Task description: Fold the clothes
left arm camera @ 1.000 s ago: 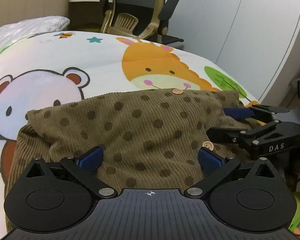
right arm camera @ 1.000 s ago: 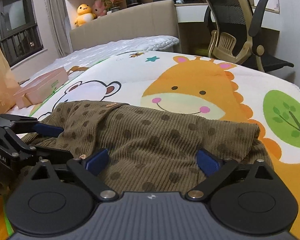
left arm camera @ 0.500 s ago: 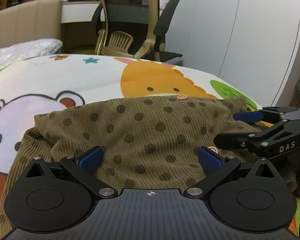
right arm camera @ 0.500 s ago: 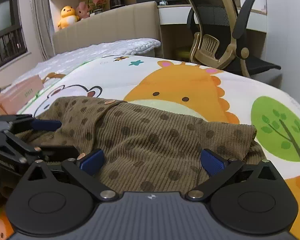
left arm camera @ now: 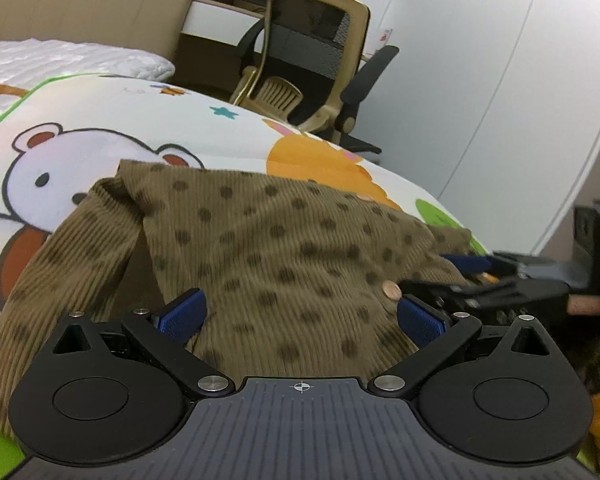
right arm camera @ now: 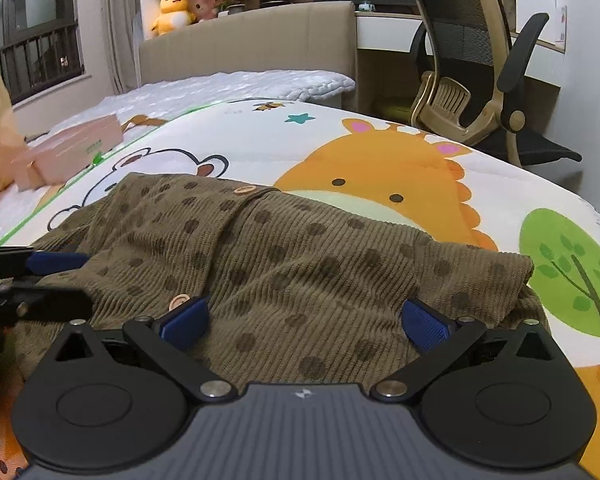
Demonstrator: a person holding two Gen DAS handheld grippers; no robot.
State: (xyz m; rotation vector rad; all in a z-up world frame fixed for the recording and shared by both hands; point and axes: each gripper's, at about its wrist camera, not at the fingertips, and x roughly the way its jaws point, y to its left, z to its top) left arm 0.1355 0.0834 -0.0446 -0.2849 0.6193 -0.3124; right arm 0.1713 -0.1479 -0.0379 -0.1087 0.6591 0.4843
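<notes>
Brown dotted garment (right arm camera: 300, 264) spread on the cartoon blanket (right arm camera: 380, 148), lying under and ahead of both pairs of fingers. Left gripper (left arm camera: 300, 316) released, blue pads wide apart above the cloth. Right gripper (right arm camera: 304, 320) released too, having just widened, nothing pinched between.

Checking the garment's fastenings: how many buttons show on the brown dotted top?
2 in the right wrist view: one button at the far edge, another by the right tongs' blue pad. Folds may hide more.

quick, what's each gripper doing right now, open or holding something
left gripper: open, holding nothing, over the brown dotted garment
right gripper: jaws just opened, wide, holding nothing
</notes>
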